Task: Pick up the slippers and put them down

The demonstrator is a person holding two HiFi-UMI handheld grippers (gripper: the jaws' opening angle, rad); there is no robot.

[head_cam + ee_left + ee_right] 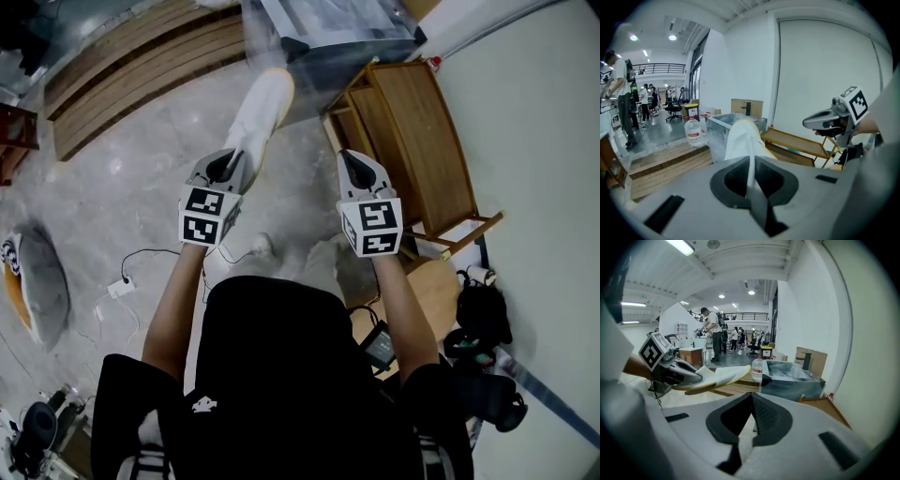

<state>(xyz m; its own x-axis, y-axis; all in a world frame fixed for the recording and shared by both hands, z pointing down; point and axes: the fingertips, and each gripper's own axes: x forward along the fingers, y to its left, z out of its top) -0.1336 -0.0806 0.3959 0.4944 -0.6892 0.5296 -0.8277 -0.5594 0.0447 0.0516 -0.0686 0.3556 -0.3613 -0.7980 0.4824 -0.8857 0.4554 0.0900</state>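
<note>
**Left gripper jaws: slipper held, long axis straight ahead**

Left gripper [751, 165] jaws are clamped on the rear edge of a white slipper [743, 140] with a yellow sole rim. The pads press on it from both sides.

1. Direction. The slipper projects forward from the jaws, away from the person. Its long axis continues the line the gripper points along. The far end points toward a grey open-topped box [337, 42].
2. Height. The slipper hangs clear of the pale stone floor [141, 197] and touches nothing except the left jaws. Whether its far end overhangs the box edge cannot be told.
3. Right gripper [751, 399]. Its jaws are closed on nothing, with the tips meeting. It is held beside the left gripper at about the same reach, and apart from the slipper. From it, the slipper lies ahead and to the left.
4. Nearer hand. Only the left gripper is in contact, so the set-down is judged to fall to it.
5. Clearance. A wooden rack [417, 141] stands to the right, just beyond the right gripper. Open floor lies below and to the left of the slipper, which looks the likelier landing zone.
6. Second slipper. None can be identified with confidence.
</note>
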